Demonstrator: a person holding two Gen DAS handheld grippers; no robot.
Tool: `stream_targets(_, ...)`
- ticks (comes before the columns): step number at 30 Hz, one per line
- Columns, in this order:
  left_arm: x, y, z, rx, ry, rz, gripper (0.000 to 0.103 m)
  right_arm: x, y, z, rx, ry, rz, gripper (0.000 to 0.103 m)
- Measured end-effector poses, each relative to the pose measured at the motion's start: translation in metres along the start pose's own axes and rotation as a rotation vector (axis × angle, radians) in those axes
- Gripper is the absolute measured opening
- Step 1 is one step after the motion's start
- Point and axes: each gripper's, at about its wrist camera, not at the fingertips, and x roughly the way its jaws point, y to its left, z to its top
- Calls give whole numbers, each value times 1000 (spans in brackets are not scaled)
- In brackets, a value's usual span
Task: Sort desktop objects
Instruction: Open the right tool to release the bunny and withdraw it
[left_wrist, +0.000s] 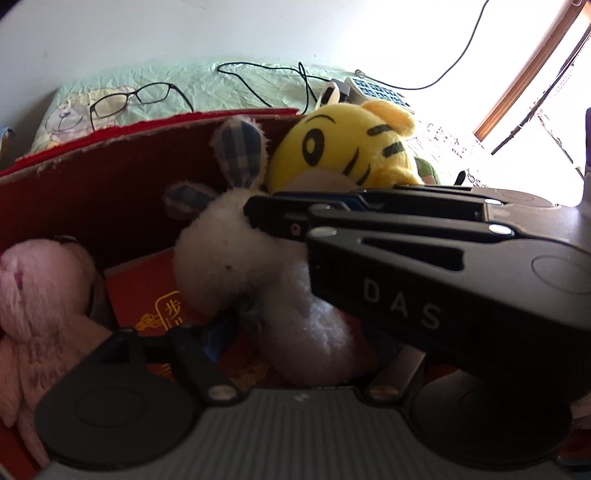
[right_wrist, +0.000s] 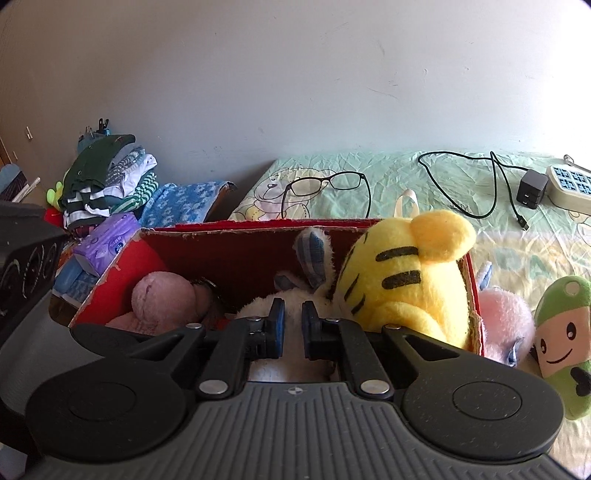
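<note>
In the red box (right_wrist: 229, 254), the right gripper (right_wrist: 290, 325) has its fingers nearly closed, pinching the white rabbit (left_wrist: 221, 236); the left gripper (left_wrist: 280, 332) is open. The thin fluffy hold may slip, or lifting may drag the tiger (right_wrist: 402, 280) out.

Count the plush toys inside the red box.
3: a pink bear at the left, a white bunny in the middle, a yellow tiger at the right. Others may be hidden underneath.
</note>
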Motion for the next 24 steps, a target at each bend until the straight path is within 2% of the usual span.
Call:
stream_targets(4, -1, -1, 1, -6, -8, 1, 77, -3, 1, 1, -4, -6, -1, 8)
stream_targets(10, -12, -15, -1, 36, -49, 72, 83, -20, 8, -1, -43, -42, 6, 17)
stream_targets(17, -21, -22, -2, 36, -89, 114, 86, -36, 1, -2, 32, -57, 20, 18)
stream_targets(20, -26, -26, -1, 46, -107, 158, 90, -41, 1, -4, 42, -61, 11, 18)
stream_targets(24, -32, -29, -2, 28, -111, 209, 91, -48, -1, -7, 67, -68, 3, 18)
